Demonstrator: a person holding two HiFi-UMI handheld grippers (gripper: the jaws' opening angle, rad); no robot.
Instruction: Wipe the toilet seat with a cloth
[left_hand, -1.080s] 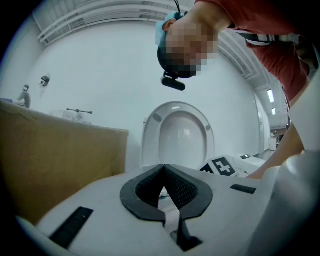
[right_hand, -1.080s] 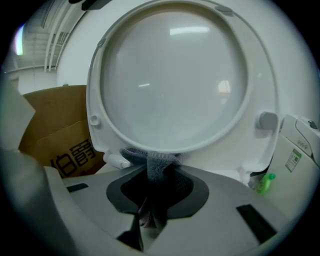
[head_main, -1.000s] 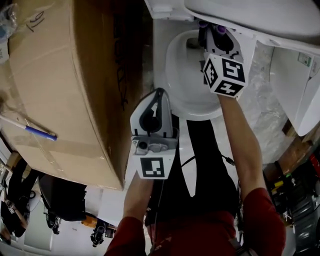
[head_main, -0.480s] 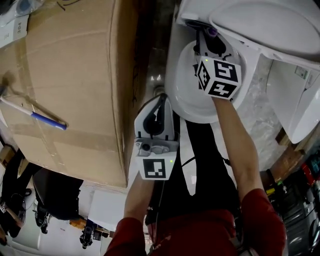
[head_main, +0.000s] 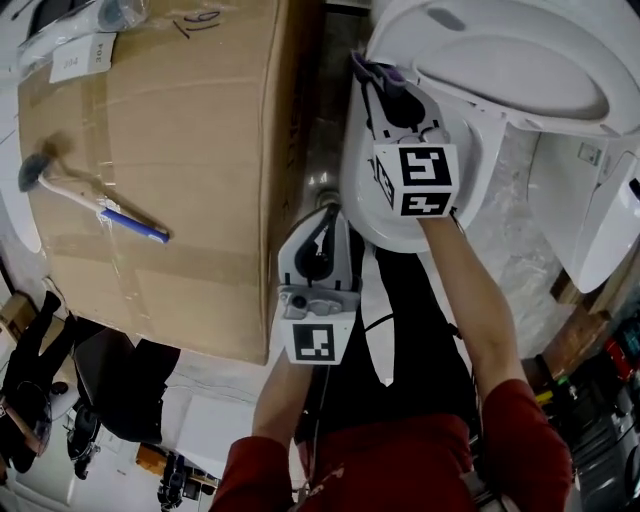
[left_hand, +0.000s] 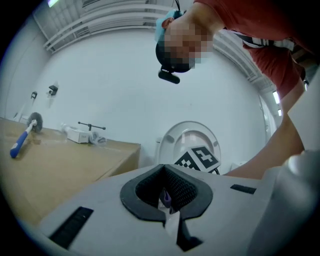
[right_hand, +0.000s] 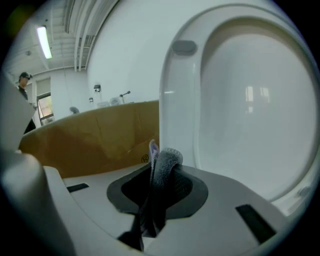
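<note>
Clamping a fold of the grey cloth (right_hand: 164, 162), my right gripper (head_main: 378, 85) has its jaws closed tight on it. The free end bunches up just past the tips, and a strip trails back down between the pads. In the head view I hold this gripper over the toilet bowl (head_main: 362, 190) at the left edge of its rim, at the back near the hinge. The toilet seat (right_hand: 175, 100) stands raised, and in the right gripper view the cloth's tip sits just in front of the lower left part of its ring. I cannot tell whether cloth and seat touch.

My left gripper (head_main: 325, 214) hangs apart from the cloth, in front of the bowl beside the near right corner of the cardboard box (head_main: 170, 170). Its jaws are pressed together. A brush with a blue handle (head_main: 92, 196) lies on the box's top, towards its left edge.
</note>
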